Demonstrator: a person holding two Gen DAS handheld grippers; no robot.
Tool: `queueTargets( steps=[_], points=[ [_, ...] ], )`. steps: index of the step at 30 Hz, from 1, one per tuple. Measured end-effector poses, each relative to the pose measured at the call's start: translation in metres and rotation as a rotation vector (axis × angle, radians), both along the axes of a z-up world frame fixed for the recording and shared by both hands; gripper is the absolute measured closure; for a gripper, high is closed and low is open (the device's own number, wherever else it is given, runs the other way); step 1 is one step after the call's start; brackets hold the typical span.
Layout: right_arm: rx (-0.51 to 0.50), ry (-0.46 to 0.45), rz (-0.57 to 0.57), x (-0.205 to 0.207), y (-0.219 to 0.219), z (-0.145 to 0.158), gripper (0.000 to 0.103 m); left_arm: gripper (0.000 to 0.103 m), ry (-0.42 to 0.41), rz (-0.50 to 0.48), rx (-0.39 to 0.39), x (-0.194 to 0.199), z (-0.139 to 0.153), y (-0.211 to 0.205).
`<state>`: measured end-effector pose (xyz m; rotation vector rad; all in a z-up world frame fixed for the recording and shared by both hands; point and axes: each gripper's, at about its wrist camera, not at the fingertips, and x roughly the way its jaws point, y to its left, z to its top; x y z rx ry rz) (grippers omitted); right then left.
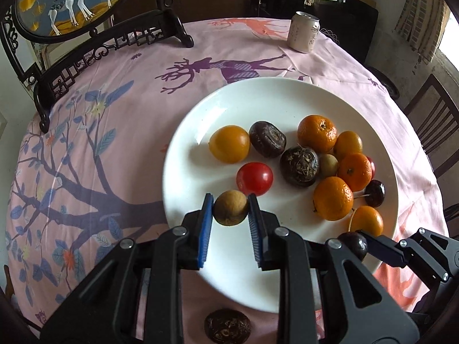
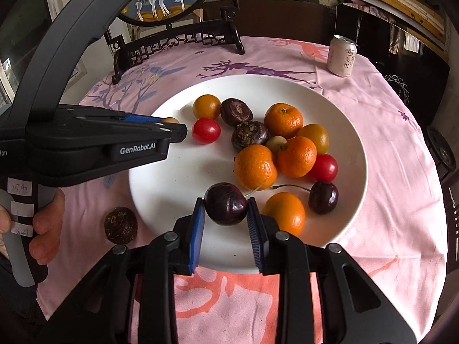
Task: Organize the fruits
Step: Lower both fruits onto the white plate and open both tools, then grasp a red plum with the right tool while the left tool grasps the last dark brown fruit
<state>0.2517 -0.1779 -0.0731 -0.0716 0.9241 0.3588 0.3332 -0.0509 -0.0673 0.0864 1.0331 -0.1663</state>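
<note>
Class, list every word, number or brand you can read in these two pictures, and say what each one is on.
"GenRobot.AI": side of the left tongs.
"ion": cut-off word at the picture's edge on that tool's body.
Handwritten numbers: white tags on its handle, too blurred to read.
Chinese characters: can, too small to read.

**Camera setup: two wrist fisheyes, both over the plate**

Left wrist view: rides behind left gripper (image 1: pixel 230 206), angled steeply down, close above white plate (image 1: pixel 183 149); right gripper (image 1: pixel 355 240) shows at its lower right. Right wrist view: same tilt, behind right gripper (image 2: pixel 225 204); left gripper (image 2: pixel 172 124) enters from its left. Shared: plate (image 2: pixel 160 195), pink tablecloth (image 2: pixel 401 149), can (image 2: pixel 342 56).
</note>
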Motion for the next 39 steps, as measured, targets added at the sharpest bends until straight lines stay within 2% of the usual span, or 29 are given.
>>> queueTargets(
  steps=[1, 2, 3, 4, 5, 6, 9, 11, 15, 22, 29, 30, 31, 35, 39],
  points=[
    [0.001, -0.004, -0.001, 0.000, 0.000, 0.000, 0.073, 0.078, 0.002, 0.003, 0.001, 0.001, 0.000, 0.000],
    [0.002, -0.008, -0.003, 0.001, 0.001, 0.001, 0.068, 0.072, 0.002, 0.007, 0.000, 0.000, 0.000, 0.001],
    [0.000, -0.012, -0.009, 0.000, 0.001, 0.002, 0.058, 0.066, 0.002, 0.007, -0.007, -0.001, 0.002, 0.002],
    [-0.001, -0.021, -0.014, -0.002, -0.001, 0.005, 0.057, 0.051, -0.007, 0.008, -0.014, -0.003, 0.006, 0.004],
    [-0.005, -0.036, -0.022, -0.007, -0.002, 0.009, 0.052, 0.043, -0.029, 0.011, -0.019, -0.009, 0.012, 0.006],
    [-0.011, -0.052, -0.027, -0.012, -0.003, 0.013, 0.048, 0.043, -0.056, 0.013, -0.020, -0.016, 0.019, 0.009],
    [-0.025, -0.091, -0.021, -0.039, -0.005, 0.024, 0.047, 0.040, -0.131, 0.009, -0.048, -0.047, 0.042, 0.017],
    [-0.017, -0.087, 0.004, -0.062, -0.005, 0.025, 0.046, 0.031, -0.179, 0.020, -0.052, -0.073, 0.053, 0.026],
    [0.050, -0.046, 0.041, -0.100, 0.000, 0.010, 0.045, 0.030, -0.252, 0.068, -0.042, -0.125, 0.053, 0.045],
    [0.100, 0.034, 0.057, -0.093, 0.022, -0.015, 0.045, 0.029, -0.185, 0.139, -0.076, -0.163, 0.021, 0.086],
    [0.042, 0.036, 0.051, -0.077, 0.039, -0.029, 0.047, 0.029, -0.151, 0.178, -0.096, -0.174, 0.008, 0.108],
    [0.042, 0.036, 0.050, -0.076, 0.039, -0.030, 0.060, 0.029, -0.149, 0.176, -0.096, -0.174, 0.008, 0.107],
    [0.036, 0.040, 0.048, -0.074, 0.039, -0.032, 0.064, 0.029, -0.147, 0.171, -0.096, -0.173, 0.008, 0.105],
    [0.051, 0.047, 0.043, -0.082, 0.030, -0.026, 0.064, 0.029, -0.123, 0.127, -0.099, -0.167, 0.002, 0.088],
    [0.029, -0.009, 0.022, -0.107, 0.014, -0.006, 0.064, 0.029, -0.075, 0.069, -0.087, -0.150, -0.018, 0.060]
  ],
)
